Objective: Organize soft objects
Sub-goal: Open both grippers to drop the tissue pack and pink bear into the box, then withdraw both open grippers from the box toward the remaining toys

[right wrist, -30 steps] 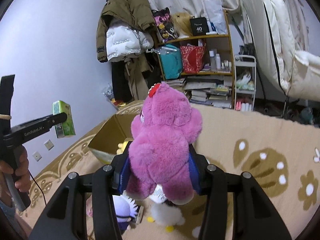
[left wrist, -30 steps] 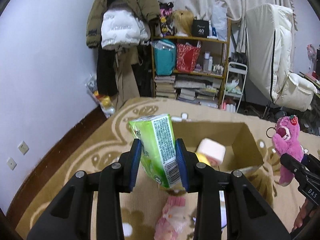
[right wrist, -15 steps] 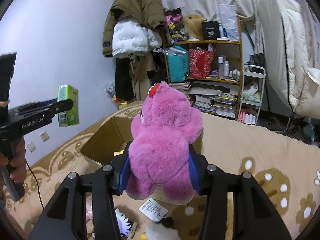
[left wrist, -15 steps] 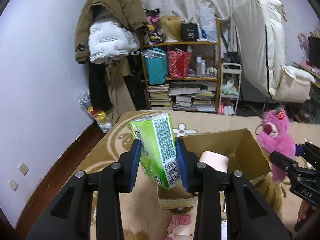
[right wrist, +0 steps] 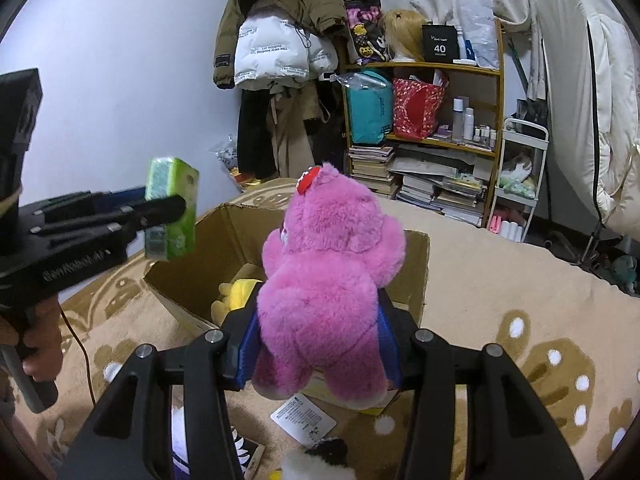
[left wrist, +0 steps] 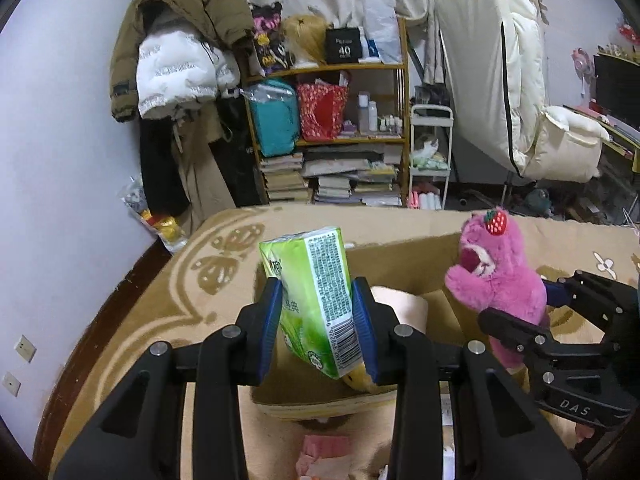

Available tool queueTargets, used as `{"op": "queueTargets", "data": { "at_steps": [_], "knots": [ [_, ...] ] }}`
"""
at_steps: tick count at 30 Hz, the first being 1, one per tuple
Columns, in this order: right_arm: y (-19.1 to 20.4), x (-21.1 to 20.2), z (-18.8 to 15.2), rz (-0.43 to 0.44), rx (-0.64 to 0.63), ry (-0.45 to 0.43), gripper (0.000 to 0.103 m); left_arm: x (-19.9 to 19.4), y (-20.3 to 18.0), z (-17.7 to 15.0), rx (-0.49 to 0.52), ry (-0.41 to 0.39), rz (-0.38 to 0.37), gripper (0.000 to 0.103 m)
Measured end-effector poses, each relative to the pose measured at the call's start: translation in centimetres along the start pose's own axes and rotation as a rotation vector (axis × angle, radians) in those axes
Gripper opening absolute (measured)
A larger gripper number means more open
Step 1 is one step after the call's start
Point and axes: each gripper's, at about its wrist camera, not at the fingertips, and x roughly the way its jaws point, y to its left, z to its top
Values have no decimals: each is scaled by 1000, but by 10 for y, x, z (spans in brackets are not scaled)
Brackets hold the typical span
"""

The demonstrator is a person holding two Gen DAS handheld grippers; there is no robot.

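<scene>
My left gripper (left wrist: 316, 320) is shut on a green tissue pack (left wrist: 314, 300) and holds it above the near left corner of an open cardboard box (left wrist: 400, 260). My right gripper (right wrist: 318, 344) is shut on a pink plush bear (right wrist: 328, 288) with a strawberry on its head, held over the box's near edge (right wrist: 192, 280). The bear also shows in the left wrist view (left wrist: 496, 284), at the box's right side. The tissue pack shows in the right wrist view (right wrist: 172, 208). Inside the box lie a yellow plush (right wrist: 234, 294) and a white paper roll (left wrist: 404, 306).
The box stands on a beige patterned rug (right wrist: 500, 280). Loose items lie on the rug near me: a pink packet (left wrist: 324, 452), a white label card (right wrist: 304, 420) and a white fluffy toy (right wrist: 316, 464). A cluttered shelf (left wrist: 340, 132) and hung coats (left wrist: 180, 52) stand at the far wall.
Both grippers have moved forward toward the box. The tissue pack is now over the box's corner and the bear is over its near edge.
</scene>
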Motion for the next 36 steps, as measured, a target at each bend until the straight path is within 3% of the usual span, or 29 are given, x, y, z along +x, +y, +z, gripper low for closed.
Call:
{"op": "queueTargets", "data": {
  "at_steps": [3,11,14,17,19,21,24,30,36],
  "knots": [
    [0,2,-3,14,5,18,53,9,-2,-3,-15,46,-18,34],
    [-5,11,-13,28,26,46,55,13,-3,-6,-28,46,3,36],
    [-11,14,-14,43,51,49,57,15,-2,-7,-35,55,3,52],
    [-13,13,-13,38,57,41,66,13,0,-10,-32,48,18,58],
    [-15,11,-13,31,66,33,85,14,1,-10,-31,56,20,67],
    [-18,8,-11,40,87,20,94,13,3,-11,-35,59,37,81],
    [-24,5,-9,49,117,16,101,11,4,-9,-26,56,70,89],
    [-25,0,-6,37,121,14,103,-1,18,-8,-87,46,84,100],
    [-18,-12,-2,15,113,1,103,-20,40,-10,-132,35,179,103]
  ]
}}
